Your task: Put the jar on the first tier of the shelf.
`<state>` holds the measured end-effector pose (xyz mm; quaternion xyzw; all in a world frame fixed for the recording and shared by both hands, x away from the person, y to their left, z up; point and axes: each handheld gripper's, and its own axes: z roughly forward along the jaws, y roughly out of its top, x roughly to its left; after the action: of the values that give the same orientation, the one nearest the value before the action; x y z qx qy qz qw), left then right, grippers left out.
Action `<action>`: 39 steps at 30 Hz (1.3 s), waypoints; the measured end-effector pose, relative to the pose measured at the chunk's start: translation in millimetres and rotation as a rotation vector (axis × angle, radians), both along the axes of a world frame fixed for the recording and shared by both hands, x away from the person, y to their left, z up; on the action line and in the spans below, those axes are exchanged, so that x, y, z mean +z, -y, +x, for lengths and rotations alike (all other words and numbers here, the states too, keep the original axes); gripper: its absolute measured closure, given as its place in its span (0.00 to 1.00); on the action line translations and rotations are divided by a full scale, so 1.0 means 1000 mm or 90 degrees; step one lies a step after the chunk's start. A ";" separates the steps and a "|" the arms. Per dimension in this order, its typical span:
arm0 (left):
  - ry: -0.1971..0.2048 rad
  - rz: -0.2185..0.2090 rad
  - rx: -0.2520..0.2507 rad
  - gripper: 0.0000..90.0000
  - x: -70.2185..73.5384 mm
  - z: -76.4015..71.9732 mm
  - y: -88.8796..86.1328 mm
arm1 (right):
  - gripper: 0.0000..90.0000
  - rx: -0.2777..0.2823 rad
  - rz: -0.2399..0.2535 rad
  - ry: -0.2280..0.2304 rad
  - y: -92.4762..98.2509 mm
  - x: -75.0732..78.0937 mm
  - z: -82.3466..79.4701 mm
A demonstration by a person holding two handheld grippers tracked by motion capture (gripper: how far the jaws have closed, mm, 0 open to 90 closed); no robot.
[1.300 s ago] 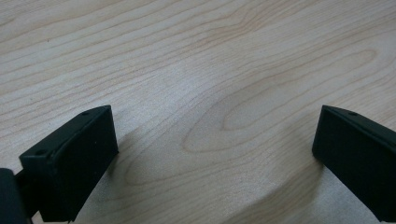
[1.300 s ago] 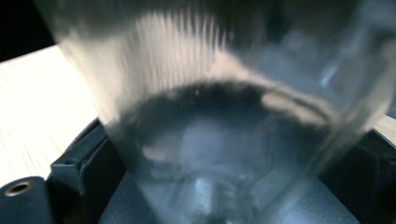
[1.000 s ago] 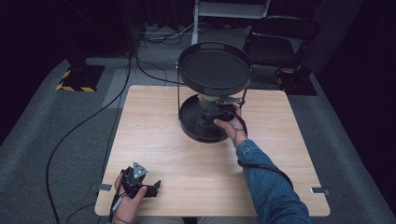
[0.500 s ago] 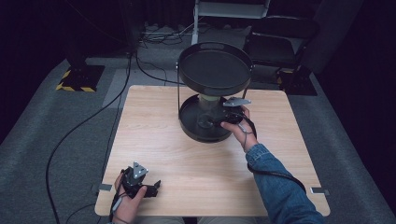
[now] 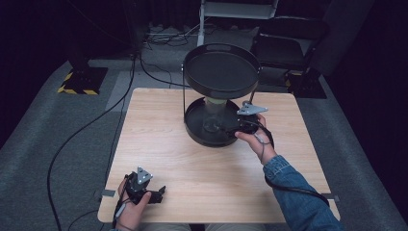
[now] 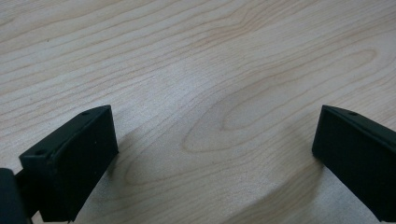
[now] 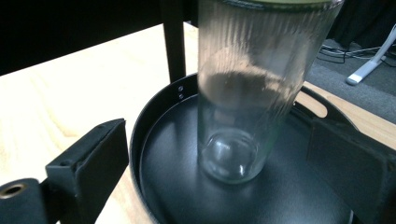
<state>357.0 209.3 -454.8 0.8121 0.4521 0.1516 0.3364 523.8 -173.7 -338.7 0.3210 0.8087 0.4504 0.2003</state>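
**benchwatcher:** Dark room, black curtains, cables snaking over grey carpet, and one pale wood-grain table (image 5: 159,144) in the middle of it. On the table stands that black two-tier tray stand (image 5: 222,72), and on its lower tray (image 5: 197,132) sits a tall ribbed glass tumbler (image 7: 252,88), upright, with a greenish lid on top.

**gripfan_22:** What's different from a second ago though?

**benchwatcher:** The right gripper (image 5: 230,127). A second back it sat in deeper, over the lower tray right at the glass. Now the hand has slid out toward the tray's right rim, and the glass stands where it stood. In the right gripper view the jaws are spread wide, one on each side of the tumbler with clear air between, gripping nothing.

**gripfan_22:** So dropped off, or lining up for a grab?

**benchwatcher:** My guess is it just let go and is backing out, so the glass is parked on the bottom tier. Could equally be a re-aim, can't rule that out.

**gripfan_22:** And the left one?

**benchwatcher:** Left gripper (image 5: 153,192) hasn't budged: low over the near left corner of the table, jaws wide apart, bare wood between them. Well away from the stand.
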 end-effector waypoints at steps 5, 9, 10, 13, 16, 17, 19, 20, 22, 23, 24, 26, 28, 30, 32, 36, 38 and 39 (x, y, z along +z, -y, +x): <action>0.000 0.000 -0.001 0.00 0.000 0.000 0.000 | 0.07 0.004 -0.005 -0.006 0.005 0.003 -0.011; 0.000 -0.001 -0.001 0.00 0.000 0.000 0.000 | 0.07 0.006 -0.012 -0.009 0.010 0.006 -0.021; 0.000 -0.001 -0.001 0.00 0.000 0.000 0.000 | 0.07 0.006 -0.013 -0.010 0.012 0.007 -0.023; 0.000 0.000 -0.001 0.00 0.000 0.000 0.000 | 0.07 0.005 -0.016 -0.010 0.017 0.009 -0.029; 0.000 0.000 -0.001 0.00 0.000 0.000 0.000 | 0.07 -0.002 -0.022 -0.018 0.021 0.010 -0.035; 0.000 0.000 -0.002 0.00 0.000 0.000 0.000 | 0.07 -0.003 -0.022 -0.021 0.023 0.011 -0.037; 0.001 -0.001 -0.001 0.00 0.000 0.001 0.000 | 0.07 -0.007 -0.021 -0.021 0.027 0.012 -0.040; 0.001 0.000 -0.002 0.00 0.000 0.001 0.000 | 0.07 -0.009 -0.020 -0.021 0.029 0.012 -0.042; 0.001 -0.001 -0.002 0.00 0.000 0.001 0.000 | 0.07 -0.012 -0.018 -0.022 0.033 0.013 -0.045; 0.000 0.000 -0.002 0.00 0.000 0.001 0.000 | 0.07 -0.013 -0.017 -0.022 0.035 0.013 -0.046; 0.001 -0.001 -0.002 0.00 0.000 0.000 0.000 | 0.07 -0.014 -0.017 -0.022 0.037 0.014 -0.048; 0.001 -0.001 -0.002 0.00 0.000 0.000 0.000 | 0.07 -0.015 -0.018 -0.022 0.040 0.015 -0.051; 0.001 -0.001 -0.001 0.00 0.000 0.000 0.000 | 0.07 -0.016 -0.018 -0.022 0.043 0.017 -0.055; 0.001 -0.001 -0.001 0.00 0.000 0.000 0.000 | 0.07 -0.015 -0.018 -0.021 0.046 0.018 -0.059; 0.001 -0.001 -0.001 0.00 0.000 0.000 0.000 | 0.07 -0.015 -0.020 -0.021 0.049 0.019 -0.062; 0.001 0.000 -0.002 0.00 0.000 0.000 0.000 | 0.07 -0.016 -0.023 -0.020 0.055 0.022 -0.068; 0.001 0.000 -0.002 0.00 0.000 0.000 0.000 | 0.07 -0.018 -0.023 -0.021 0.057 0.023 -0.071; 0.001 -0.001 -0.001 0.00 0.000 0.000 0.000 | 0.07 -0.020 -0.023 -0.022 0.059 0.023 -0.072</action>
<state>357.5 209.2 -454.9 0.8124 0.4510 0.1515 0.3372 451.5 -232.5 -315.7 0.3376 0.8150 0.4267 0.1993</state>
